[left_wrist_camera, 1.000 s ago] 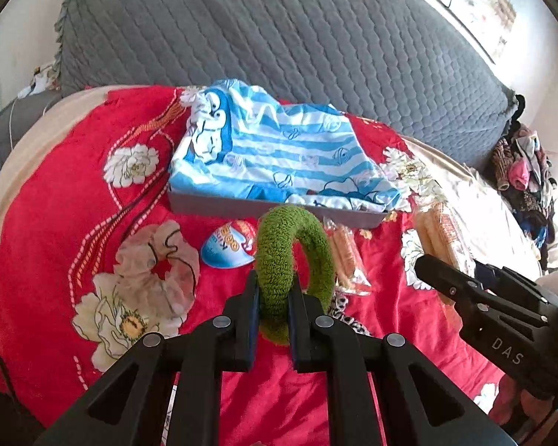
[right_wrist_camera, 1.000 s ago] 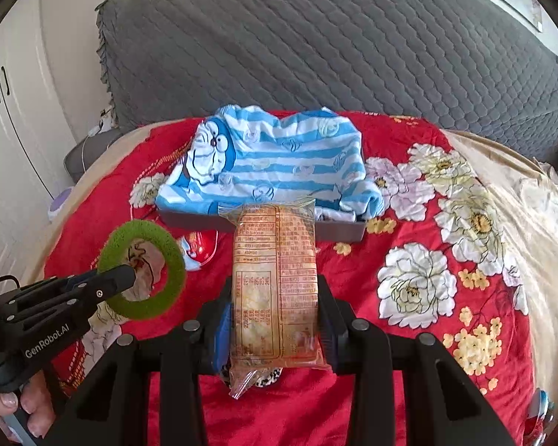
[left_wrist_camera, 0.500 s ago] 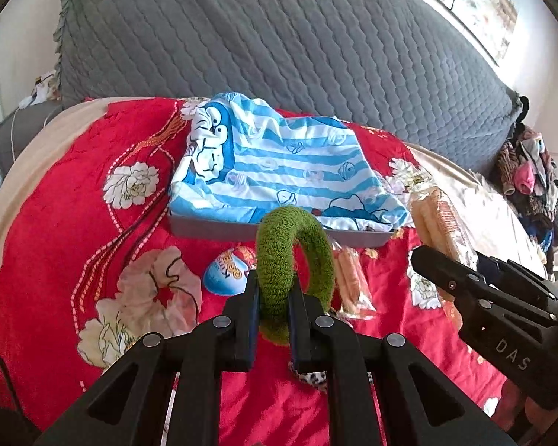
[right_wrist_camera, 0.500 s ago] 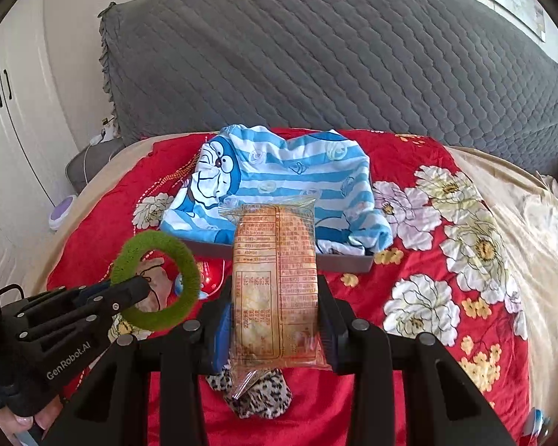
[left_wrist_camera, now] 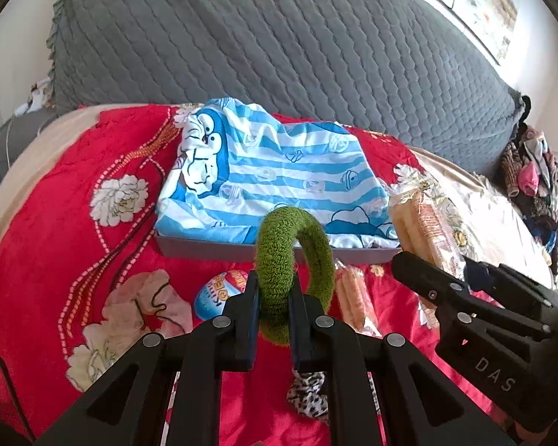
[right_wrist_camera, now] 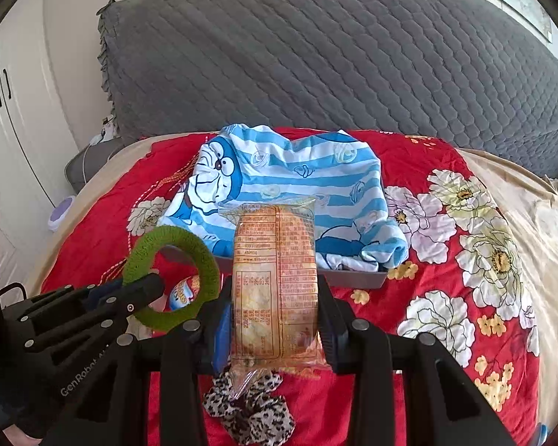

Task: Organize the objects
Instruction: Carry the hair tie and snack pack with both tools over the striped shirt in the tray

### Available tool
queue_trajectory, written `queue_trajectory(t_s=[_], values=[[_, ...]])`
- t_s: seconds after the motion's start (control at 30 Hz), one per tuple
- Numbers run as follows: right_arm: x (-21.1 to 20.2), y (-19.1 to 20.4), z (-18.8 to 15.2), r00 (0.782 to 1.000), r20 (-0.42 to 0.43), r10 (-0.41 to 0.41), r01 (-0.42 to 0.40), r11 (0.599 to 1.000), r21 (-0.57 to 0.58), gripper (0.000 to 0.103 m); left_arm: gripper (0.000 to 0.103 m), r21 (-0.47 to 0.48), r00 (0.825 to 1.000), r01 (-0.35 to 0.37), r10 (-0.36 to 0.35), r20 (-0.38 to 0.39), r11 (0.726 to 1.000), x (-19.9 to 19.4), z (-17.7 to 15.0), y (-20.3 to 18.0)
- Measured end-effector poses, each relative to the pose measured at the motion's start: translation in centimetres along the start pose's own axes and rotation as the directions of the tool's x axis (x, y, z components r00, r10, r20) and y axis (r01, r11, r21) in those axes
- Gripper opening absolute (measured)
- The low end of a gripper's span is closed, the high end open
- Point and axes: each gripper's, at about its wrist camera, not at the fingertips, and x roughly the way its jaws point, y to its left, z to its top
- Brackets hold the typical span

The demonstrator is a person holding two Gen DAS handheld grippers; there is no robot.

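My left gripper [left_wrist_camera: 273,297] is shut on a green fuzzy hair ring [left_wrist_camera: 297,249], held upright above the red bedspread; the ring shows too in the right wrist view [right_wrist_camera: 204,264]. My right gripper [right_wrist_camera: 275,312] is shut on an orange snack packet [right_wrist_camera: 275,278], also seen in the left wrist view [left_wrist_camera: 424,223]. Ahead lies a grey tray [left_wrist_camera: 212,251] covered by a blue striped cartoon shirt [left_wrist_camera: 279,178]. On the bedspread lie a pink scrunchie [left_wrist_camera: 145,304], a blue egg-shaped packet [left_wrist_camera: 219,293], a second snack packet [left_wrist_camera: 353,301] and a leopard scrunchie [right_wrist_camera: 249,409].
The bed has a red flowered cover [right_wrist_camera: 446,297] and a grey quilted headboard [right_wrist_camera: 316,55]. A pile of clothes [left_wrist_camera: 532,174] lies at the far right. White cupboard doors [right_wrist_camera: 3,111] stand on the left.
Both grippers have pulled back and risen a little with their loads; the tray looks farther and the leopard scrunchie has come into view below them.
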Motion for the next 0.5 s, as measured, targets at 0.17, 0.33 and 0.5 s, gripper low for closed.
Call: queue_trajectory(t_s=[0.17,0.33,0.5], values=[[1.0,-0.2,0.6,1.000,-0.002,0.002,-0.002,1.000,-0.004,0.039,0.013,-0.012,1.000,0.006,-0.006,-0.003,1.000,0.9,1.0,0.3],[2.2,-0.2,1.3,1.000,-0.009,0.002,-0.002,1.000,-0.010,0.039,0.013,-0.007,1.000,-0.006,0.006,-0.008,1.000,2.1,1.7,0.3],[3.6,-0.3,2.0,1.000,-0.012,-0.002,0.002,1.000,-0.012,0.039,0.013,-0.001,1.000,-0.016,0.016,-0.014,1.000,3.3,2.5,0.5]])
